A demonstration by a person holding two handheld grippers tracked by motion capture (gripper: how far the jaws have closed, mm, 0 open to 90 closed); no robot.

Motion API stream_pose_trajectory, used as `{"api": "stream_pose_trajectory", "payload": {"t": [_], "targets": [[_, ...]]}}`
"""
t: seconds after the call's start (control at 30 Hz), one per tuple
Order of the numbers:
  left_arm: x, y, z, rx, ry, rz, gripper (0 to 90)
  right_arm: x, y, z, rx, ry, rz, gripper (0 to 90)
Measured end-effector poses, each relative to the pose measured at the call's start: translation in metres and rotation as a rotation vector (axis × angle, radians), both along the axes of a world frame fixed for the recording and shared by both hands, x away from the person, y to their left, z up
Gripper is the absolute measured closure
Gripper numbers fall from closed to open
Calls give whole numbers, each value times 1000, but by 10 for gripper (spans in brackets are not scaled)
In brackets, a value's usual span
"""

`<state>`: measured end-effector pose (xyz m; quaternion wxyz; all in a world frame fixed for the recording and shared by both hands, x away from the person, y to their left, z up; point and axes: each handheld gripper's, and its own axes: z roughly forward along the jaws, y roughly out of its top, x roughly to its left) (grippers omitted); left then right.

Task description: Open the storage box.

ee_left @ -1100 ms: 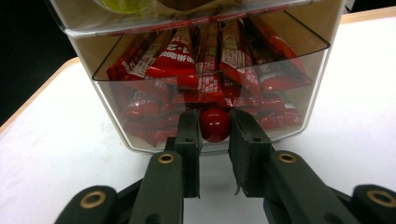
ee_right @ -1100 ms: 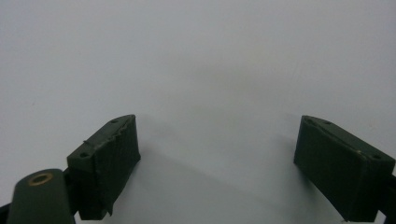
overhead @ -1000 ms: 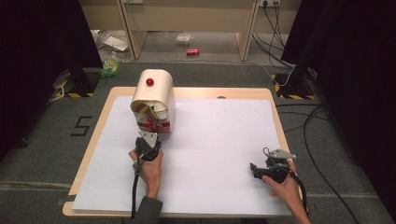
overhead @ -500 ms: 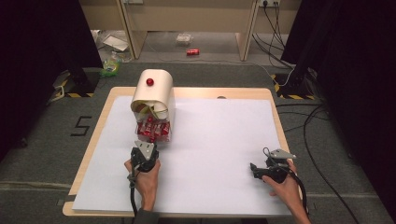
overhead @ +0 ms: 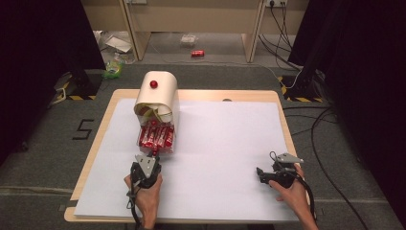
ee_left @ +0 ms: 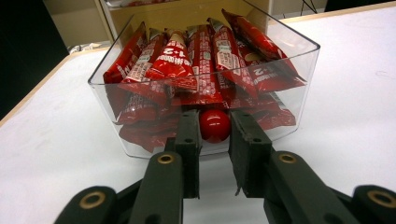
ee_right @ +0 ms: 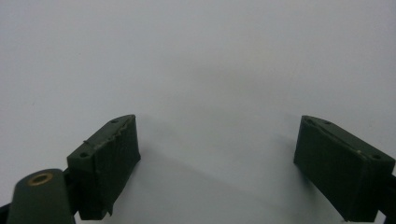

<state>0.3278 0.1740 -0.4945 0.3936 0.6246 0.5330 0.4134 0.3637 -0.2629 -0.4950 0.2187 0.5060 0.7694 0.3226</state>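
Pulling on the red knob (ee_left: 214,125), the left gripper (ee_left: 214,140) pinches it and has slid the clear drawer (ee_left: 299,88) of red packets (ee_left: 201,70) out toward itself, so access looks done; right gripper (ee_right: 217,163) sits spread

A staged recording space, of the lab or studio kind, is suggested rather than a home or shop. A wooden table (overhead: 191,95) covered by a plain white sheet (overhead: 225,143) is set on grey carpet (overhead: 57,143), flanked by black curtains (overhead: 43,43) and stand feet marked with yellow-and-black hazard tape (overhead: 72,97). Cables (overhead: 325,124) are run across the floor to wall sockets (overhead: 273,3), a number 5 (overhead: 82,129) is marked on the carpet, and litter, including a red can (overhead: 197,53), is left under a bare wooden bench (overhead: 191,14) behind.
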Motion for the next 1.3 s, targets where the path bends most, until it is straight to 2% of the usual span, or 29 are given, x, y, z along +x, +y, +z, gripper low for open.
{"api": "stream_pose_trajectory", "payload": {"t": [0.4,0.43,0.47,0.53,0.63,0.83,0.93,1.0,1.3], "targets": [[-25,-1,-2,7,-7,-15,730,0,0,0,0,0,0,144],[-31,0,-1,-6,-25,-19,818,0,0,0,0,0,0,144],[-31,0,-1,-6,-25,-19,858,0,0,0,0,0,0,144],[-35,1,1,-7,-20,-32,879,0,0,0,0,0,0,144],[-35,1,-1,-11,-9,-38,841,0,0,0,0,0,0,144],[-34,1,0,-24,-17,-40,791,0,0,0,0,0,0,144],[-34,1,2,-43,-15,-49,714,0,0,0,0,0,0,144],[-33,2,5,-65,-22,-62,685,0,0,0,0,0,0,144],[-28,9,21,-100,-43,-65,582,0,0,0,0,0,0,144]]}}
